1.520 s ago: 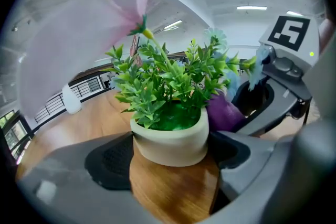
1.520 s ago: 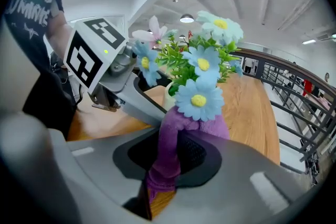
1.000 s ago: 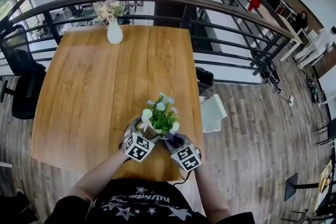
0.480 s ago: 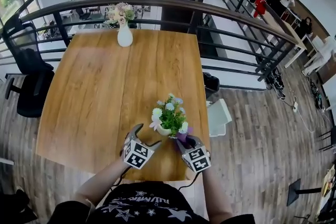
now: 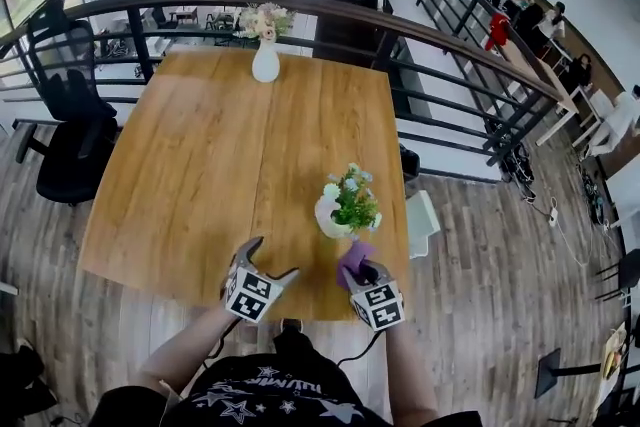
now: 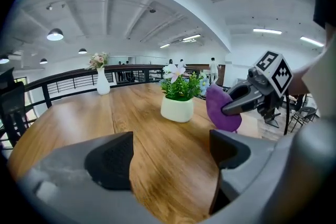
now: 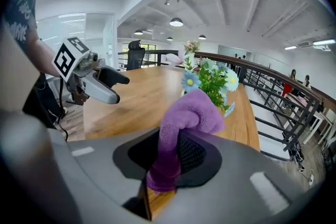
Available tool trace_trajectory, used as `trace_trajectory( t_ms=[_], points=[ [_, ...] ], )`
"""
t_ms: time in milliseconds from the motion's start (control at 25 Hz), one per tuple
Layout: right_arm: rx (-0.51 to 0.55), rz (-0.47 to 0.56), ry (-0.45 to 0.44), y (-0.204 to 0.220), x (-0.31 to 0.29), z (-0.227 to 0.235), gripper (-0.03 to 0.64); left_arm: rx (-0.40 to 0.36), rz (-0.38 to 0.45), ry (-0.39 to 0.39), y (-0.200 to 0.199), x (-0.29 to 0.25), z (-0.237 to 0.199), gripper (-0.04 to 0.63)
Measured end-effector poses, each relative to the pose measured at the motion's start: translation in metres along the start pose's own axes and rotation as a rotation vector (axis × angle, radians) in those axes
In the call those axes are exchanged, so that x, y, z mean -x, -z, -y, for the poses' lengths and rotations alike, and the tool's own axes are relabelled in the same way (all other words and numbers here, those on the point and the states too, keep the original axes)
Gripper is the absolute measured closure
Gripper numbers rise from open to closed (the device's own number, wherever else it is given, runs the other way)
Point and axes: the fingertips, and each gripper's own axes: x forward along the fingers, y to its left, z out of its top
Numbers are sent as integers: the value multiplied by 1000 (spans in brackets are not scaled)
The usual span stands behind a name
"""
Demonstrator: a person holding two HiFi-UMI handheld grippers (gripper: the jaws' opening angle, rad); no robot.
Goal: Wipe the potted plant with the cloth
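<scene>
- The potted plant stands upright on the tabletop, with nothing touching it.
- The purple cloth, clenched in the right claw, now hangs just on the person's side of the plant, no longer against it.
- The left claw, released and empty, has drawn back from the plant's pot, where it was 1 second ago.
- The wiping looks finished or paused.

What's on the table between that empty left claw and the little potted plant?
Nothing. In the left gripper view, only bare wooden table runs from the open left gripper to the potted plant.
</scene>
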Motion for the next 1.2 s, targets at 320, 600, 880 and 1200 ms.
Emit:
trace_trajectory(
  t_ms=[320,600,880,1200],
  points=[
    [9,58,-4,-15,24,-69,531,-11,57,21,14,72,6,124],
    [26,102,-15,-20,40,-137,534,22,109,47,38,137,16,220],
    [-32,196,26,-20,82,-176,535,55,103,81,66,177,39,392],
    [21,165,25,-4,98,-197,537,81,107,65,87,197,52,495]
  ],
)
